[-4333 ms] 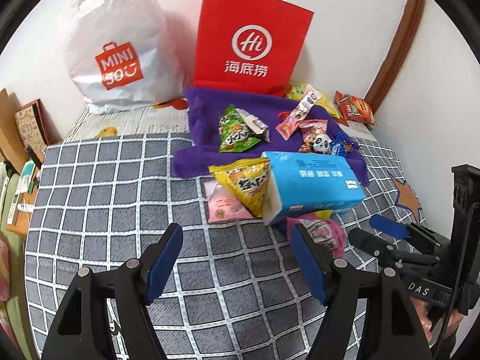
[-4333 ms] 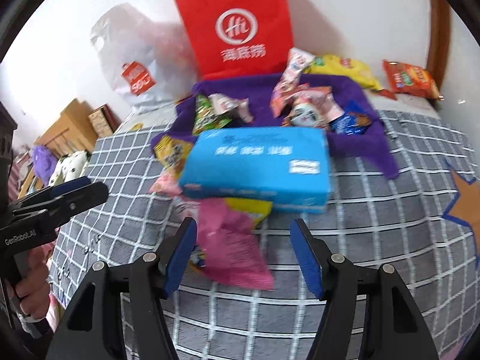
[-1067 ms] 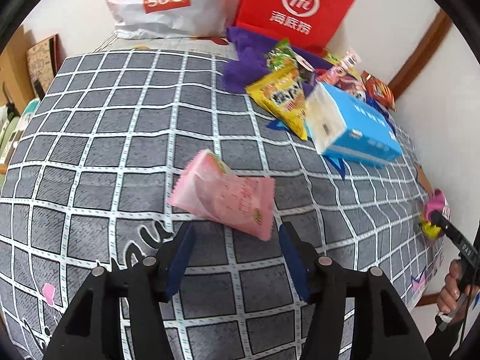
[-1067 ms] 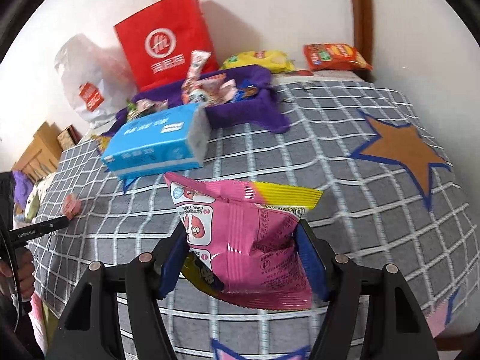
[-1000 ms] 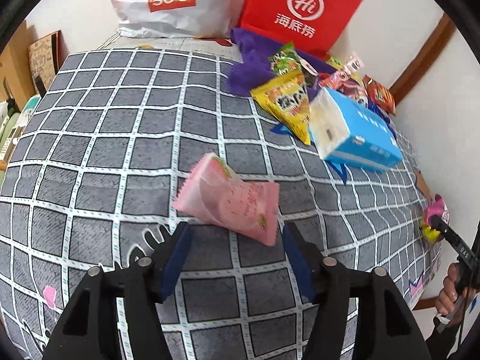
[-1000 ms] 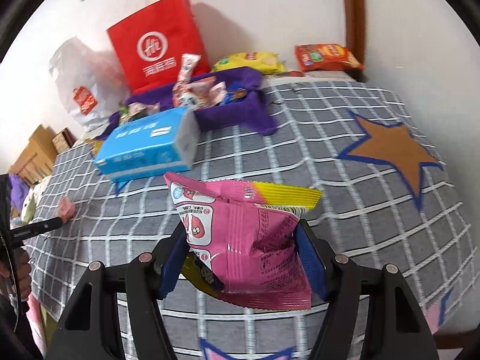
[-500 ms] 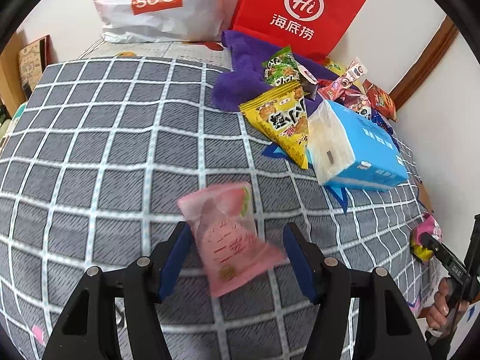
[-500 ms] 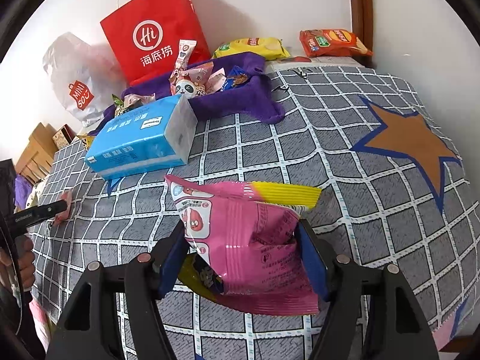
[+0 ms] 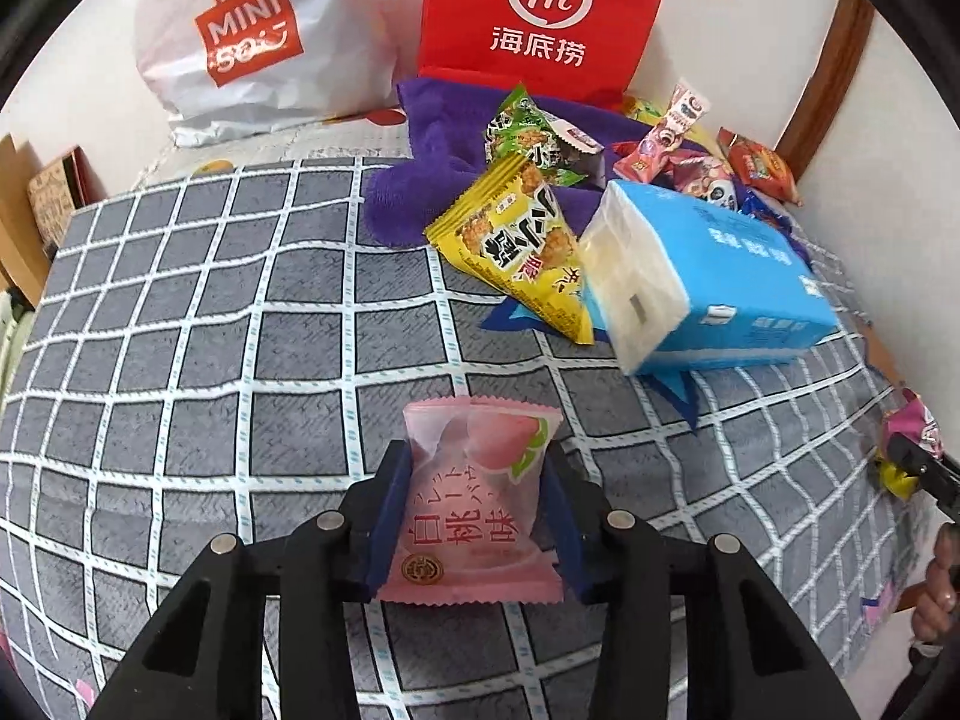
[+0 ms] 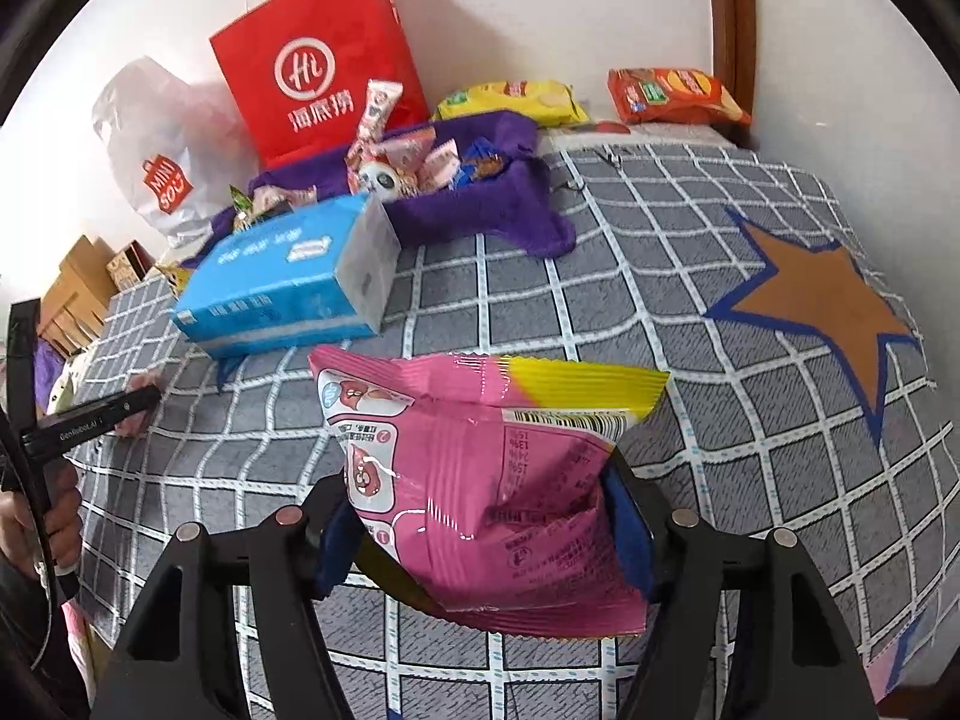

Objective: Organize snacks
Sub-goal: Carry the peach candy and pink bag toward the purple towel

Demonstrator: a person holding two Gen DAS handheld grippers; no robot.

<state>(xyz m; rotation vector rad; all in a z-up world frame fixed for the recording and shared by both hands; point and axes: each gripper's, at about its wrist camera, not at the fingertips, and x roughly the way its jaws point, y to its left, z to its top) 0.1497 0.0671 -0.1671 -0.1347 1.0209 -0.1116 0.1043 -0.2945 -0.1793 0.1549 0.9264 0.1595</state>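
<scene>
Matt woven cloth on the checked bedcover (image 9: 180, 312), fuzzy plush on the purple blanket (image 9: 420, 204) by its far edge; frosted, semi-clear plastic on the peach packet (image 9: 474, 498); glossy crinkled foil on the pink bag (image 10: 480, 480); smooth paper on the red carrier (image 9: 540, 12); shiny film over the blue tissue pack (image 9: 720, 282)
</scene>
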